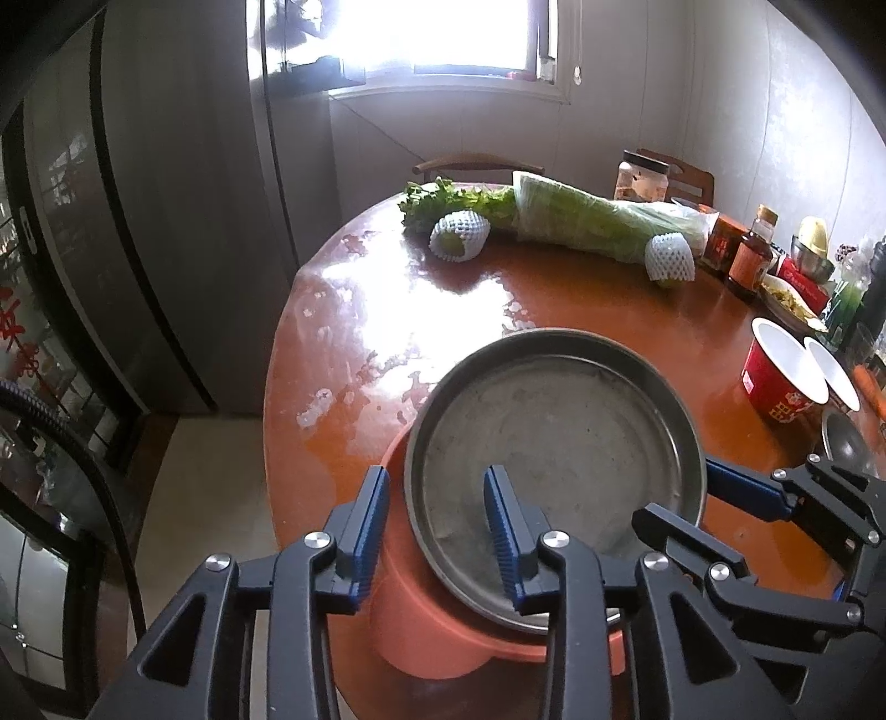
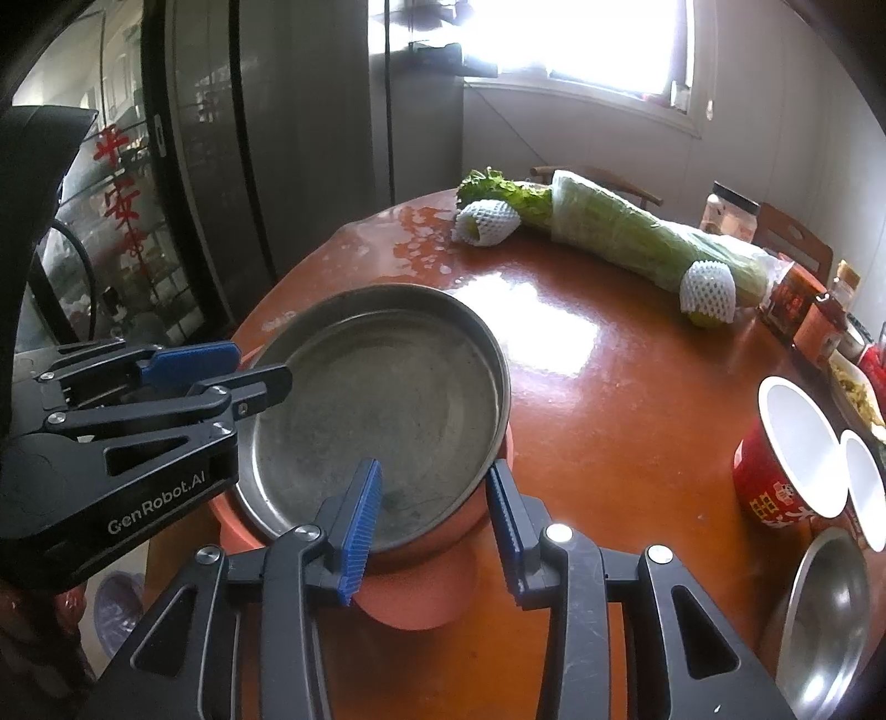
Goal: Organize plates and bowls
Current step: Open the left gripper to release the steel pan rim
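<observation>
Both grippers, left gripper [image 1: 437,531] and right gripper [image 2: 434,520], fingers apart, straddle the metal plate [image 1: 554,426] on an orange bowl [image 1: 432,637] near the counter [image 1: 554,293] edge; an uneven squeeze could tip it.

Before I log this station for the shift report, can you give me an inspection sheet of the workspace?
Surface: round brown table, glossy, with pale worn patches on its far left.
Job's things: metal plate sits on an orange basin; metal bowl and two red paper bowls to the right.
Clutter: bagged greens, two net-wrapped fruits, bottles and jars on the far right.
Grippers: left gripper open, straddling the plate's left rim; right gripper open, straddling its right rim.
Cables: dark hose at left.
Surroundings: bright window, chairs, refrigerator.
</observation>
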